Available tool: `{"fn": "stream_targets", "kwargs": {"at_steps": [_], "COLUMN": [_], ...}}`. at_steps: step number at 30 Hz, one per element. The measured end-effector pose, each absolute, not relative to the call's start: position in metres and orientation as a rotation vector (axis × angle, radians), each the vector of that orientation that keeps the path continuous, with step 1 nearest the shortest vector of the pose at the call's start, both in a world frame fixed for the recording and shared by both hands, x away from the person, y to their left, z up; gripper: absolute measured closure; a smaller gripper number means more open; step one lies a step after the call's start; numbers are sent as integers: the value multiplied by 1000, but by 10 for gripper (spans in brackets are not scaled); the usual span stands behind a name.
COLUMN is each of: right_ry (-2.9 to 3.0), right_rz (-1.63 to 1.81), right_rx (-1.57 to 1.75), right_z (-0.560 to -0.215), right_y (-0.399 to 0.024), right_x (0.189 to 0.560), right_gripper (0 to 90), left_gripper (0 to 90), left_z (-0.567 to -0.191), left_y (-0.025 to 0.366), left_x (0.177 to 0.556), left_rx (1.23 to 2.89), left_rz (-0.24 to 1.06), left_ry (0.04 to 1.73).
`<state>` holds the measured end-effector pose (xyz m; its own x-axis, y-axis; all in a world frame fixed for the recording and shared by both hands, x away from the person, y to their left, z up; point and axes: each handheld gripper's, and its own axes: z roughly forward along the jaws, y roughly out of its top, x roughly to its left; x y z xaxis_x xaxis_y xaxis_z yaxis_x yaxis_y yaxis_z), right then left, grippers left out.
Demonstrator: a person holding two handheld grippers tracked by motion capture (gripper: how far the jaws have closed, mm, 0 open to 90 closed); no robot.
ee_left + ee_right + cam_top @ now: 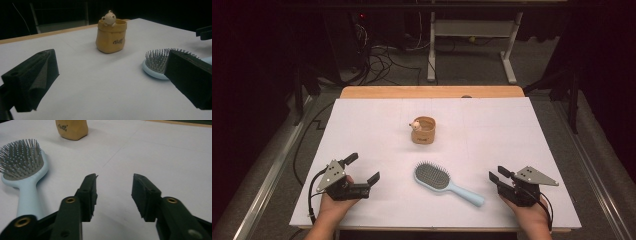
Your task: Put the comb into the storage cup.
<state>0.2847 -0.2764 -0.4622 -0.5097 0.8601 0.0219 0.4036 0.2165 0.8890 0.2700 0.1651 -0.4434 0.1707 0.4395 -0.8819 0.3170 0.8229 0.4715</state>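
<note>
- My left gripper has its jaws spread wide; my right gripper has its jaws parted, both empty.
- The hairbrush lies on the counter between them.
- The tan pouch bears dark script, unreadable.

Both hands bare, no sleeves in sight. Left claw: black body, grey three-cornered plate dotted with screw holes, black cable looping off it. Right claw: same grey plate, black jaws with brass-coloured rivets and ridged foam pads.

Smooth pale-blue plastic hairbrush – matt white table cover, perhaps paper – tan glossy pot
</note>
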Motion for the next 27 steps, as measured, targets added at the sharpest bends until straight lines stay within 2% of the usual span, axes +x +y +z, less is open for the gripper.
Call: {"fn": "stream_targets", "kwargs": {"at_steps": [2,3,12,20,27], "right_ry": [1989,1989,1922,1912,1912], "right_rz": [1253,1253,1296,1329,1334], "right_rx": [1173,1173,1167,1135,1112], "right_z": [-462,-462,-457,-455,-455], "right_y": [-278,-278,-281,-279,-276], "right_x": [286,286,287,285,285], "right_gripper": [456,456,216,148,31], "left_gripper": [3,3,2,2,2], "left_z": [-443,-443,-443,-443,-444], "left_y": [165,165,165,164,164], "left_x": [270,270,270,270,269], "left_rx": [652,649,647,645,654], "left_rz": [97,96,94,87,87], "left_ry": [1428,1432,1433,1440,1432]}}
